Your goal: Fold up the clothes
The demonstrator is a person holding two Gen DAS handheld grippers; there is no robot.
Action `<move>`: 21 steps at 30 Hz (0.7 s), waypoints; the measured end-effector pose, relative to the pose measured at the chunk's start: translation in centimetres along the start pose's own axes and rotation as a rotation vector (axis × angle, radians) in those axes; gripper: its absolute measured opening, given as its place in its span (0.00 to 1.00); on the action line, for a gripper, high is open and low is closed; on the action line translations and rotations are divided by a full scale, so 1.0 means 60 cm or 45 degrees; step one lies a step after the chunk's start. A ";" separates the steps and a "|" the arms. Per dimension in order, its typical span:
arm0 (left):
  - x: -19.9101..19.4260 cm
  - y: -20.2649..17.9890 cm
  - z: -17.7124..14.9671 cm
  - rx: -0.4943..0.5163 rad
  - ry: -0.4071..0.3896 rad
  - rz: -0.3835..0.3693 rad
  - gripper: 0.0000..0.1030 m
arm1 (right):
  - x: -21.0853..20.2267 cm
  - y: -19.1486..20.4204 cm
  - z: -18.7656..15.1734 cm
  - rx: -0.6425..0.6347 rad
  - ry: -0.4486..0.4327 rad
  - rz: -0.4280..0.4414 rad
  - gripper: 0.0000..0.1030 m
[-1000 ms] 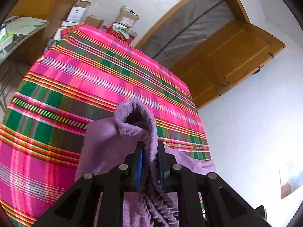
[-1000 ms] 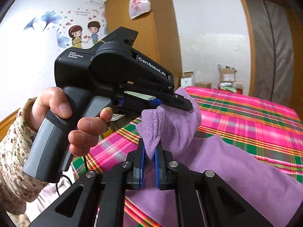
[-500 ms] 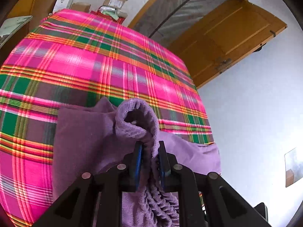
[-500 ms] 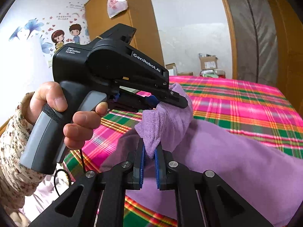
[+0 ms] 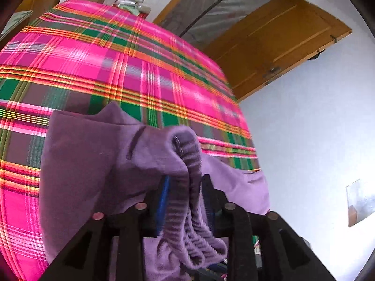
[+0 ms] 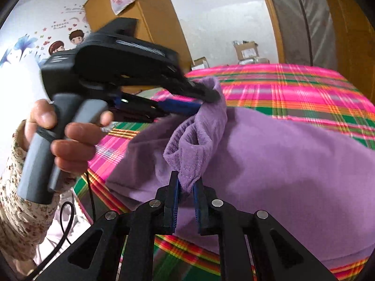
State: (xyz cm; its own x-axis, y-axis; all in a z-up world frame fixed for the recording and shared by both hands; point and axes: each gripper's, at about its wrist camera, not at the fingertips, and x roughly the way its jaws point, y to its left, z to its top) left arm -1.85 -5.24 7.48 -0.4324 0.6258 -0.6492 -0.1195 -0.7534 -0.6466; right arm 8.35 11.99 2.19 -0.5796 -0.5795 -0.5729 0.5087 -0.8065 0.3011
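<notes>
— Where was the garment (image 6: 293, 164)?

— Lying folded over on the plaid bed (image 5: 98, 65), its ribbed hem bunched up between my two grippers.

— And on the left?

— My left gripper (image 5: 185, 182) had just been opening; the hem (image 5: 187, 149) sat loose between the pads, released, I'd say. Best to draw it back low so the fold wasn't dragged.

— The right?

— My right gripper (image 6: 186, 187) had just eased slightly, yet a corner (image 6: 189, 178) looked pinched there. I judged it should let go only once the edge lay flat.
</notes>
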 end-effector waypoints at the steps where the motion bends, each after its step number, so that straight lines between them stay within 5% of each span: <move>1: -0.008 0.004 -0.003 -0.006 -0.019 0.005 0.34 | 0.002 -0.004 -0.002 0.015 0.011 0.001 0.13; 11: -0.104 0.092 -0.062 -0.148 -0.181 0.090 0.34 | -0.016 -0.060 -0.012 0.146 0.004 -0.030 0.29; 16: -0.146 0.134 -0.099 -0.226 -0.252 0.121 0.34 | -0.049 -0.078 -0.006 0.180 -0.109 -0.108 0.30; 19: -0.145 0.145 -0.111 -0.253 -0.248 0.126 0.34 | -0.053 -0.069 0.010 0.146 -0.161 -0.054 0.30; 21: -0.140 0.150 -0.122 -0.264 -0.230 0.116 0.34 | -0.033 -0.057 0.015 0.099 -0.097 -0.002 0.30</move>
State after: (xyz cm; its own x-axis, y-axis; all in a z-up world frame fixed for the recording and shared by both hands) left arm 7.22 -15.79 4.18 -0.5871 0.4974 -0.6386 0.1046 -0.7357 -0.6692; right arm 7.18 15.76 3.00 -0.6289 -0.5830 -0.5144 0.4587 -0.8124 0.3599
